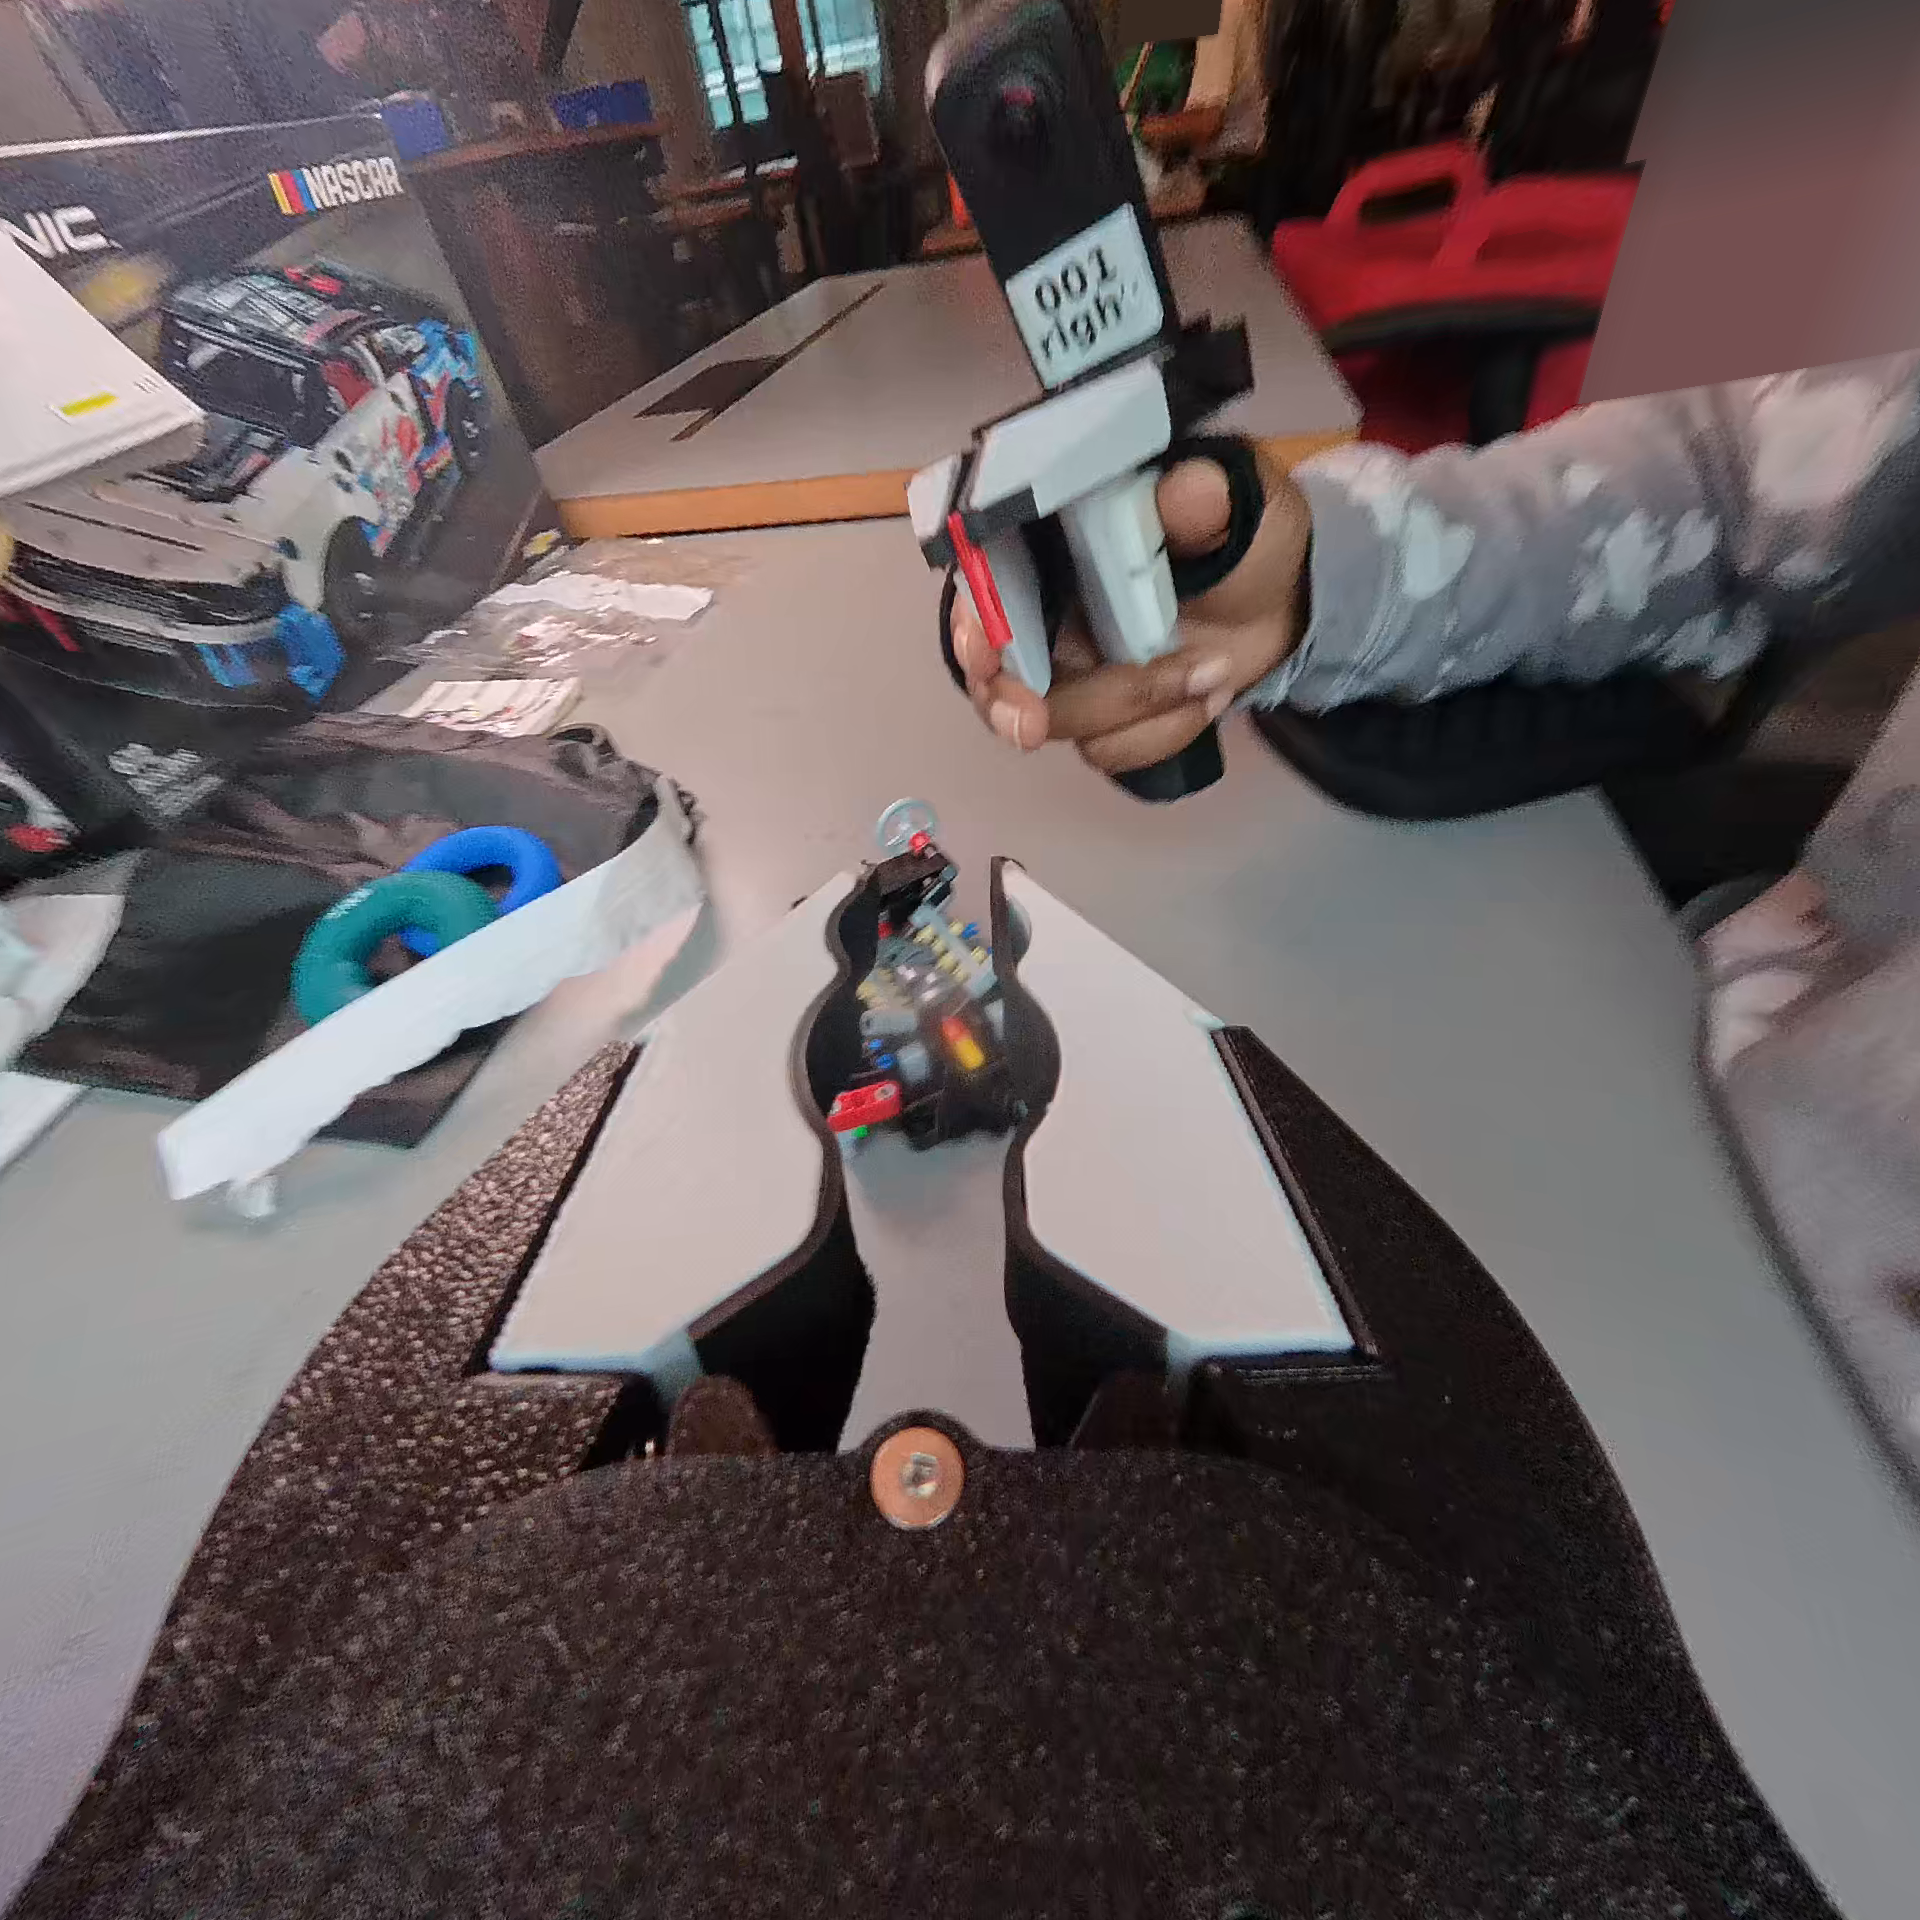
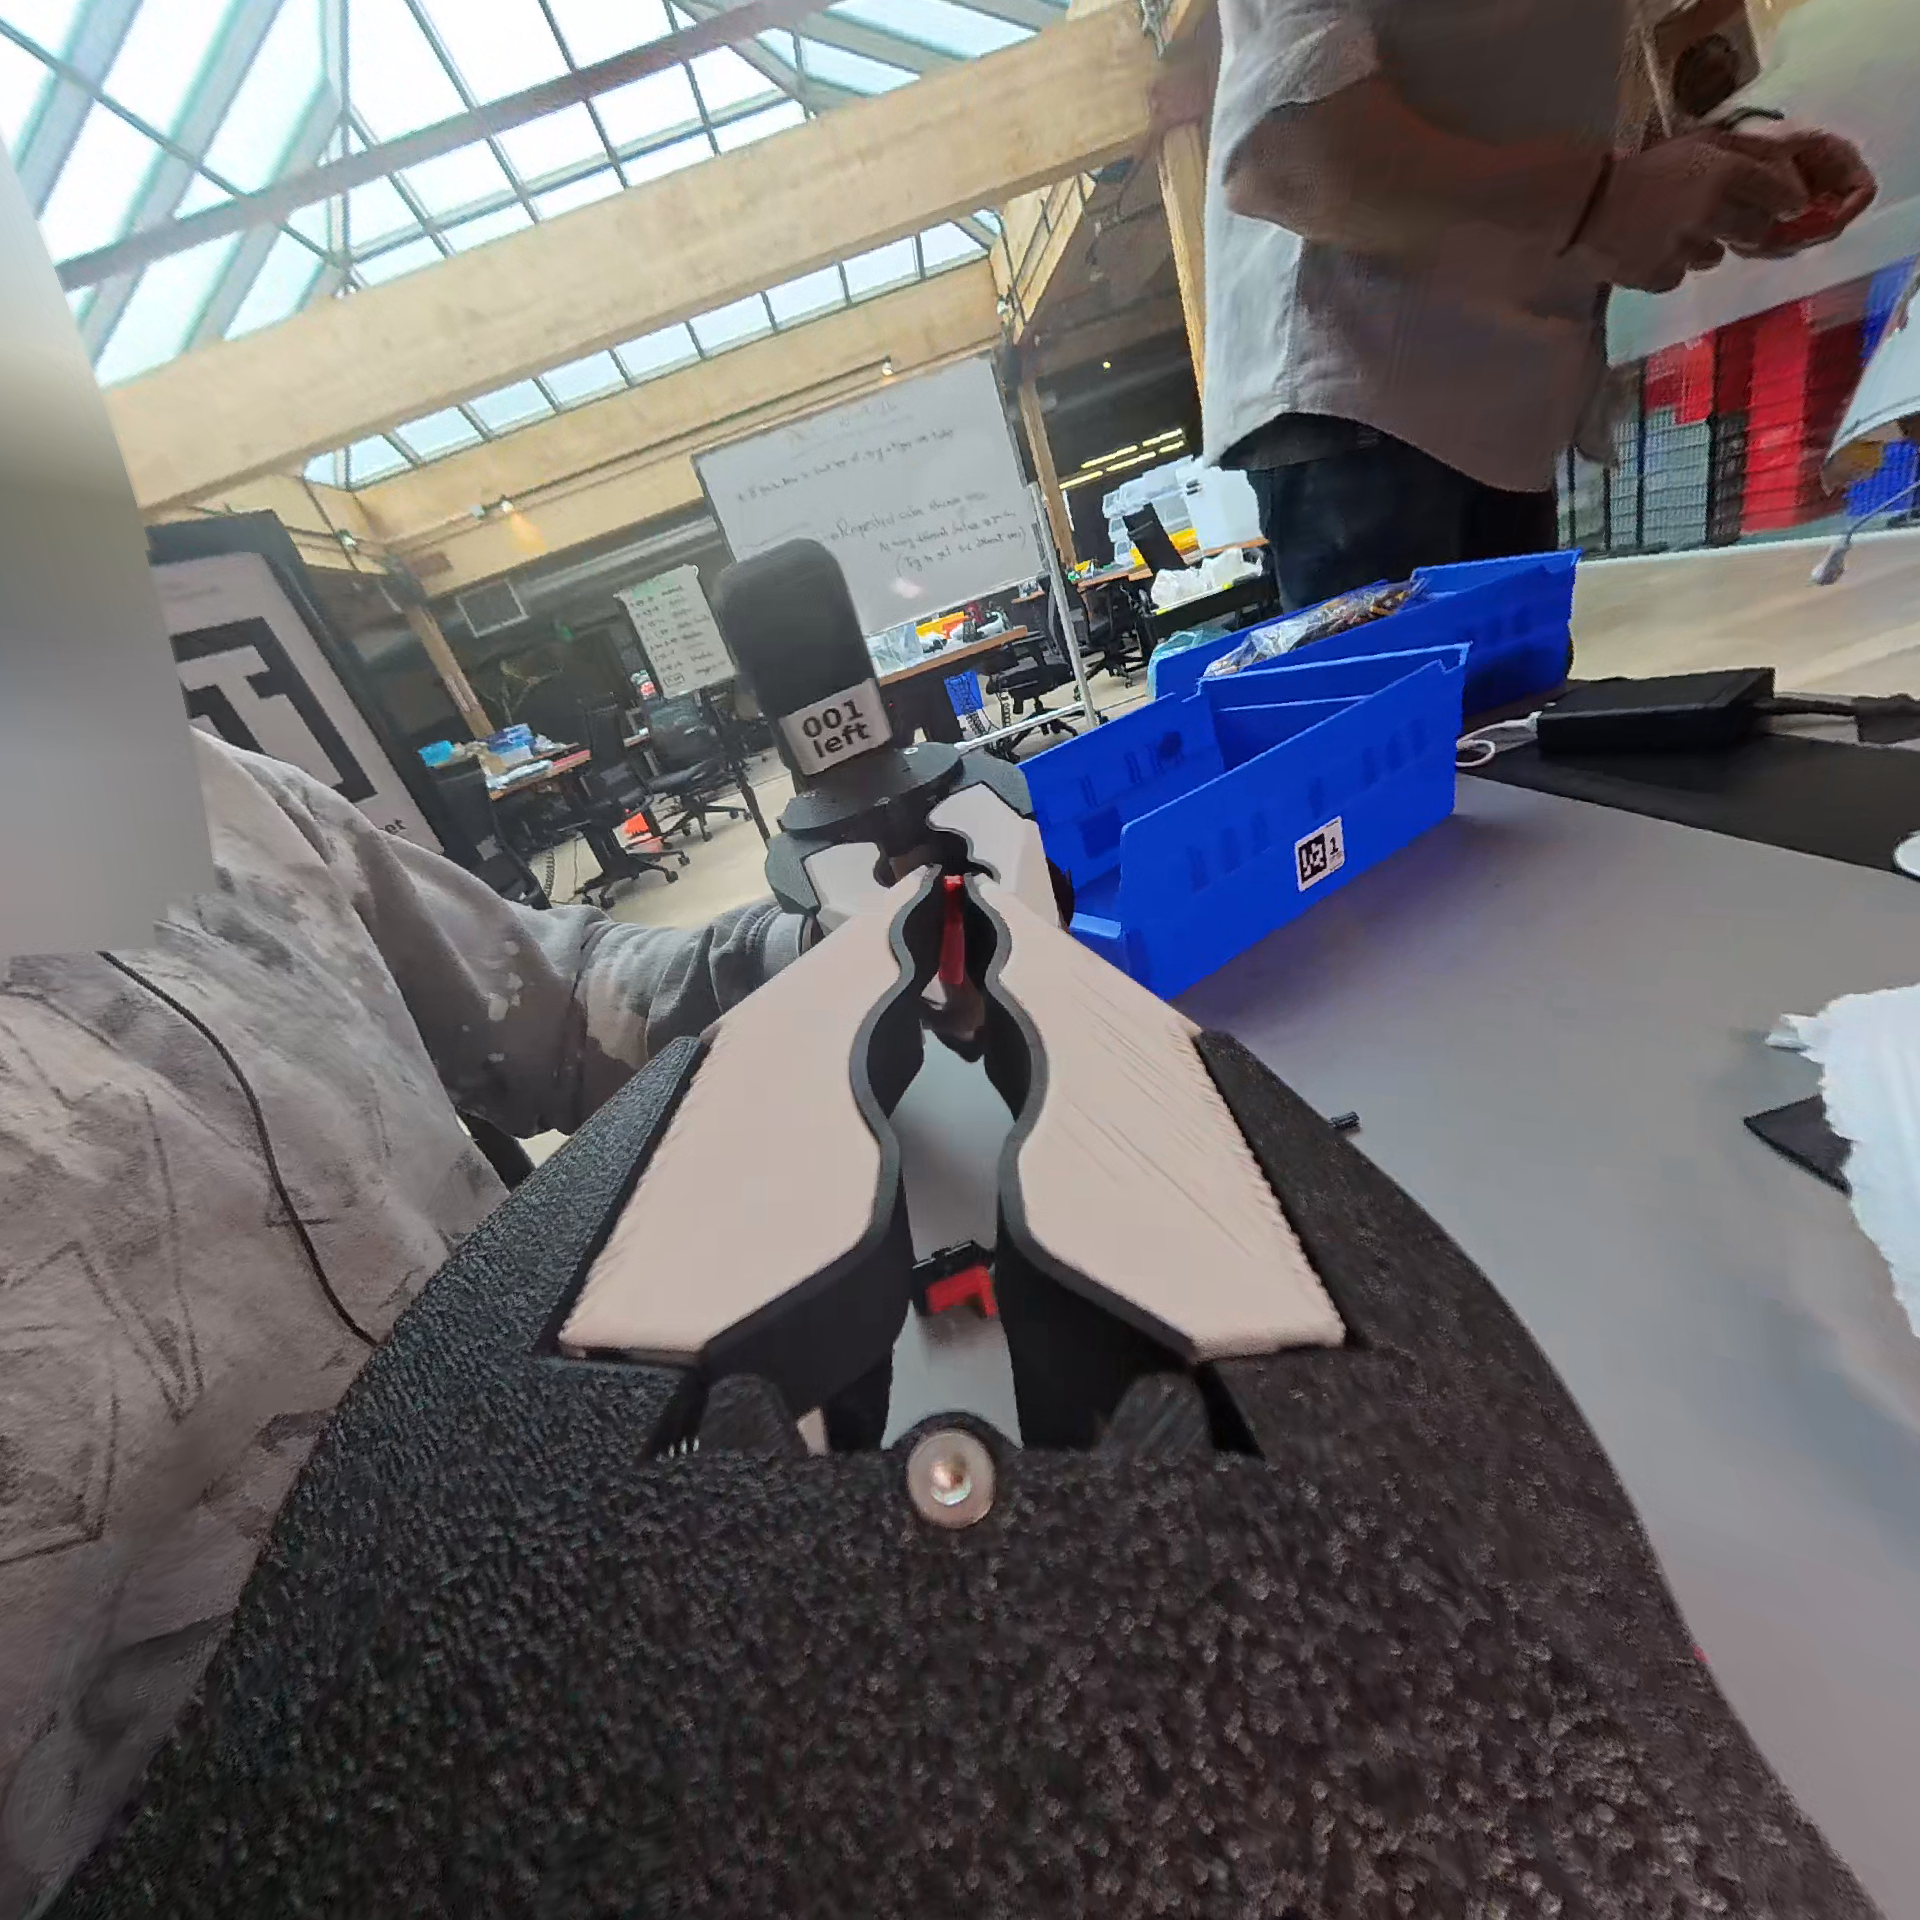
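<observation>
The left gripper (image 1: 923, 883) points forward and down, its pale fingers (image 1: 727, 1091) drawn close with a narrow gap between the tips. The right gripper (image 2: 945, 935) is raised and tilted up, fingers nearly together. A hand (image 1: 1132, 665) wraps its handle, a grey mottled sleeve (image 1: 1579, 551) behind the wrist.

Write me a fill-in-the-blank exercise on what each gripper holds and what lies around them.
1. The right gripper pinches a thin ___ piece.
2. The left gripper is shut on a brick assembly above a ___ table.
3. The bins beyond the right gripper are ___.
4. The box at the far left of the table pictures a race ___.

Missing words: red; grey; blue; car.
</observation>
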`<control>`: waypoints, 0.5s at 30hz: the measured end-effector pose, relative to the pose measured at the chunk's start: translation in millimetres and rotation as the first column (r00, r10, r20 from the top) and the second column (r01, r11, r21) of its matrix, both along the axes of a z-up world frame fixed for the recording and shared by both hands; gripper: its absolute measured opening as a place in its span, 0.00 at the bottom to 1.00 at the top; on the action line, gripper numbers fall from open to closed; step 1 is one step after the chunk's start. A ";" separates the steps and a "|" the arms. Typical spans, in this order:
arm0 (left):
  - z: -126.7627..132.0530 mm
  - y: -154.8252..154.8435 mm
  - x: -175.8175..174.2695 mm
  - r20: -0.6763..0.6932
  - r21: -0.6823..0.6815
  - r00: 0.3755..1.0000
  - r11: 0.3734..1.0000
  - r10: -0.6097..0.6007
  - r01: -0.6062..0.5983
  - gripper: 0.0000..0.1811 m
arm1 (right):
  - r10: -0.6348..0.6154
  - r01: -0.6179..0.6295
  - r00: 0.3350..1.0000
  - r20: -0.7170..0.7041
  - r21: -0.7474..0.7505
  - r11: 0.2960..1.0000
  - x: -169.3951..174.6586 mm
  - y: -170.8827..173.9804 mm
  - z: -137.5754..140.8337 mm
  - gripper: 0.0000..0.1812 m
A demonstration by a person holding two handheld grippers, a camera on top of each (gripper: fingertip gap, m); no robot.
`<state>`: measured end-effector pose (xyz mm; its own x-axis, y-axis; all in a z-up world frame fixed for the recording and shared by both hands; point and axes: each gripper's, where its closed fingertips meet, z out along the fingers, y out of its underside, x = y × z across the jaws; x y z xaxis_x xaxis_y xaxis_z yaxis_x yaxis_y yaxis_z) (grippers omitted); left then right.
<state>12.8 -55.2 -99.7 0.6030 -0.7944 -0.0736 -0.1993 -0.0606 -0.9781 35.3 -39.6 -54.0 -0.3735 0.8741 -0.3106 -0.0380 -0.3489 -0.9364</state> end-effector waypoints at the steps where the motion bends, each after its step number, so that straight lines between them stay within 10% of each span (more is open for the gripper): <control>1: 6.2 -2.5 3.0 0.100 -0.045 0.994 0.998 -0.033 0.038 0.14 | -0.001 0.001 1.000 -0.019 0.012 1.000 -1.2 -3.8 0.3 0.02; 6: 17.8 -10.8 19.1 0.313 -0.159 0.943 0.974 -0.108 0.164 0.15 | 0.010 -0.008 0.999 -0.043 0.056 0.998 -11.8 -24.5 -7.1 0.02; 15: 16.7 -11.7 14.5 0.237 -0.158 0.966 0.977 -0.103 0.143 0.02 | 0.002 -0.003 1.000 0.002 0.074 0.997 -19.4 -27.2 -18.4 0.02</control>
